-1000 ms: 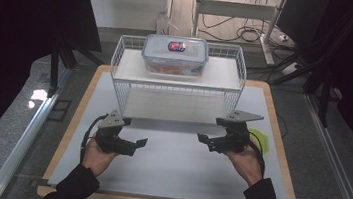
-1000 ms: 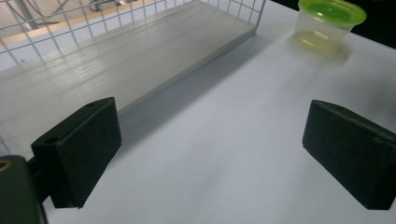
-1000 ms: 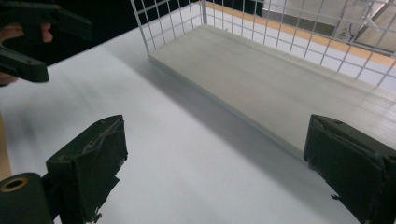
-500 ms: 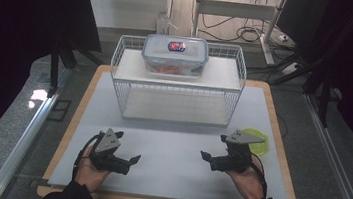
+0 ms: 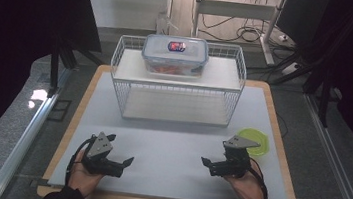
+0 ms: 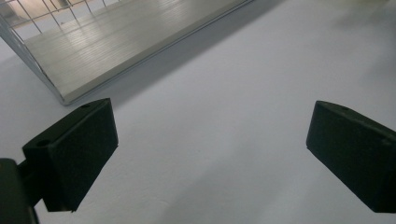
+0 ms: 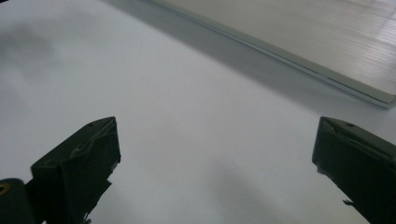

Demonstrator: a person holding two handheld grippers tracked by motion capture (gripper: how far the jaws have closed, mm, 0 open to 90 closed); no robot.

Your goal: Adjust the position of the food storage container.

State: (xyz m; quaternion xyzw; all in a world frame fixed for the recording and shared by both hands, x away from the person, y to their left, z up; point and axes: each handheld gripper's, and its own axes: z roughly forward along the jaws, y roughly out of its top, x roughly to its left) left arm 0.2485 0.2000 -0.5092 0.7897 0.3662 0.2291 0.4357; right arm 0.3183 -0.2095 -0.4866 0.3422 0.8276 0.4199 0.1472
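Change: both hands have drawn back from the wire rack [image 5: 176, 87] and sunk low over the mat [image 5: 169, 144]; in my judgement the placing is done.
Left gripper [image 5: 125, 165]: 7 o'clock, jaws wide apart, empty.
Lidded container [image 5: 175, 55]: 12 o'clock, on the rack's top shelf.
Right gripper [image 5: 206, 164]: 5 o'clock, jaws just opened wider, nothing between them.
Green dish [image 5: 255, 140]: just beside it, untouched.

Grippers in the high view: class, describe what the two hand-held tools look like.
Each hand holds a black tool: left gripper and right gripper. Both carry a grey three-cornered plate on top, a black cable trails from each, and the jaws are blocky and black. Dark sleeves cover the forearms.
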